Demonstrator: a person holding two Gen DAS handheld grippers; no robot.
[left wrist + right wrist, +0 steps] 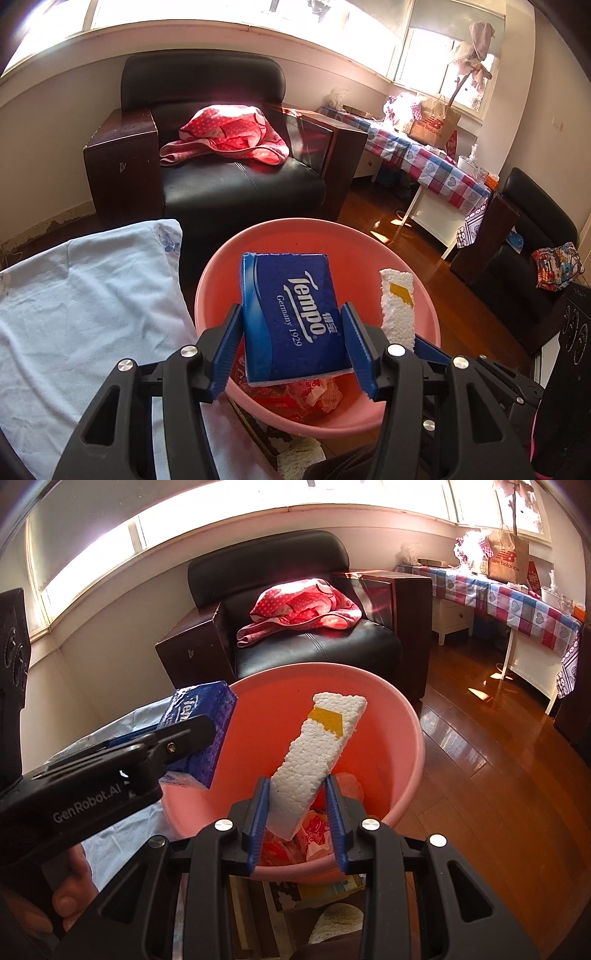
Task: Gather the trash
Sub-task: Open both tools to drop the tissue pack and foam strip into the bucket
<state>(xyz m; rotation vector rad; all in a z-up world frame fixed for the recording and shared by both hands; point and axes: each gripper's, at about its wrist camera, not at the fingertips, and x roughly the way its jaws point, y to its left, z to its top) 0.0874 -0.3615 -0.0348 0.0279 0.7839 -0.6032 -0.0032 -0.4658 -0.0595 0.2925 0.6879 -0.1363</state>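
Observation:
My left gripper (291, 345) is shut on a blue Tempo tissue pack (291, 314) and holds it over a pink basin (424, 306). My right gripper (297, 810) is shut on a white foam strip (317, 753) with a yellow patch, tilted over the same basin (406, 738). Red and white wrappers (314, 397) lie in the basin's bottom, also in the right wrist view (314, 834). The foam strip (397, 306) shows right of the pack in the left view. The left gripper and the pack (199, 731) show at left in the right view.
A white cloth (85, 314) lies left of the basin. A black armchair (221, 177) with a red spotted cloth (229, 134) stands behind. A table with a checked cloth (424, 158) and a paper bag stands at right, over wood floor (498, 794).

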